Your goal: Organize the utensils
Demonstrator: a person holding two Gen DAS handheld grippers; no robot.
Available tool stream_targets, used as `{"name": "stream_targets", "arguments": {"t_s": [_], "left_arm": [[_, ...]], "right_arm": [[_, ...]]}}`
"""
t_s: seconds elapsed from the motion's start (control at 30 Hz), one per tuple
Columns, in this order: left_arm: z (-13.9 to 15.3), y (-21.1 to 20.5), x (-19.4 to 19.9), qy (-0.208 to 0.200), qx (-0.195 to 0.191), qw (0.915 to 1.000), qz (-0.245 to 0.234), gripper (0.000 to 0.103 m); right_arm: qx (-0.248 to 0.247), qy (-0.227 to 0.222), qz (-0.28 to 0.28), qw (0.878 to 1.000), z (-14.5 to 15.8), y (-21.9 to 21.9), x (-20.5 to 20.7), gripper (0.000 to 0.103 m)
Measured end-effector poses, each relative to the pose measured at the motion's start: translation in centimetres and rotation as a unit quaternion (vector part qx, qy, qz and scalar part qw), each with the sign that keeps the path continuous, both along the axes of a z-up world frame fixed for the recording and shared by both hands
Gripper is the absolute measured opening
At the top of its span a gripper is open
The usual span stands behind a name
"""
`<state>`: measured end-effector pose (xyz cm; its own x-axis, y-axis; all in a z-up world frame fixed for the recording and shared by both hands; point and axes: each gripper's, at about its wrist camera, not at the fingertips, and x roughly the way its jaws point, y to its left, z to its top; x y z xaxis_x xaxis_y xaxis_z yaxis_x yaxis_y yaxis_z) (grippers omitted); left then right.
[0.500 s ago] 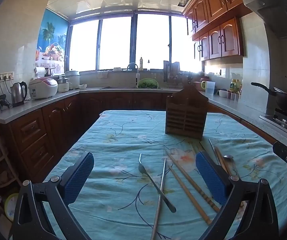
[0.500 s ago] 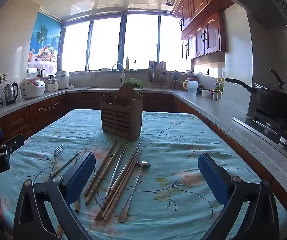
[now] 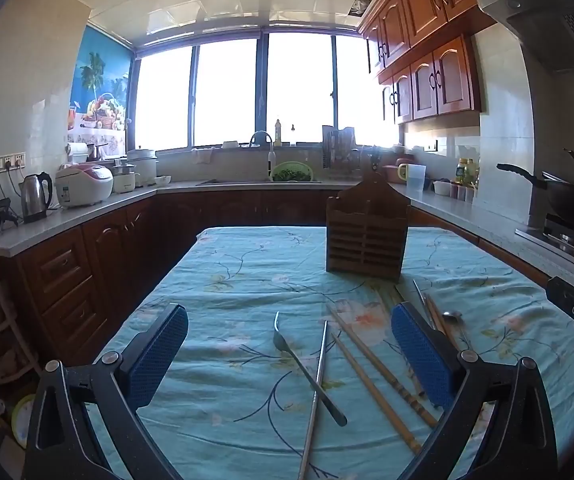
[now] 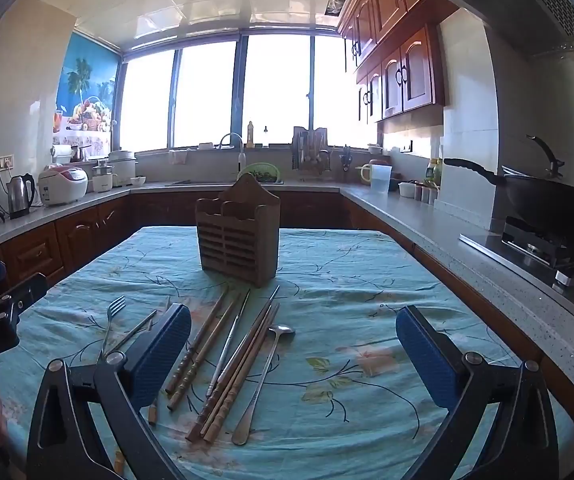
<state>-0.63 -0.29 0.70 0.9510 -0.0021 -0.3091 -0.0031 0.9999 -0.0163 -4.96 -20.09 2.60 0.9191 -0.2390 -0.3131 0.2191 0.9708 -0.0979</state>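
A brown wooden utensil holder [image 3: 367, 236] [image 4: 239, 236] stands upright on the table. In front of it lie a metal fork [image 3: 307, 372] [image 4: 113, 320], metal chopsticks [image 3: 315, 396] [image 4: 231, 340], several wooden chopsticks [image 3: 375, 376] [image 4: 239, 364] and a metal spoon [image 4: 265, 376] [image 3: 453, 318]. My left gripper [image 3: 289, 346] is open and empty, above the fork and chopsticks. My right gripper [image 4: 293, 346] is open and empty, above the spoon and chopsticks.
The table has a teal floral cloth [image 3: 247, 280] [image 4: 367, 280]. Counters run around it, with a kettle [image 3: 37, 196], a rice cooker [image 3: 83, 188], a sink [image 3: 263, 160] and a black wok on a stove [image 4: 547, 204] at the right.
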Motion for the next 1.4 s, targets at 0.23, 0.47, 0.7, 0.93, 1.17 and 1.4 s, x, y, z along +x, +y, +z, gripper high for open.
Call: {"name": "stream_targets", "arguments": {"t_s": [0.23, 0.47, 0.7, 0.93, 1.17, 1.4], "left_arm": [[-0.01, -0.33, 0.01, -0.001, 0.008, 1.0, 0.001, 0.102], [-0.18, -0.33, 0.05, -0.003, 0.006, 1.0, 0.002, 0.102], [-0.27, -0.28, 0.05, -0.004, 0.004, 1.0, -0.001, 0.102], [-0.22, -0.19, 0.17, -0.004, 0.003, 1.0, -0.002, 0.102], [-0.22, -0.18, 0.12, -0.004, 0.003, 1.0, -0.003, 0.102], [-0.1, 0.24, 0.26, -0.001, 0.001, 1.0, -0.004, 0.102]], "right_arm": [[0.013, -0.003, 0.006, 1.0, -0.2, -0.19, 0.19, 0.103], [0.016, -0.003, 0.01, 1.0, -0.27, -0.08, 0.42, 0.103], [0.018, -0.004, 0.011, 1.0, -0.25, -0.04, 0.42, 0.103], [0.02, -0.007, 0.013, 1.0, -0.16, -0.01, 0.37, 0.103], [0.022, -0.008, 0.014, 1.0, -0.01, 0.0, 0.35, 0.103], [0.022, -0.007, 0.014, 1.0, -0.04, -0.01, 0.34, 0.103]]}}
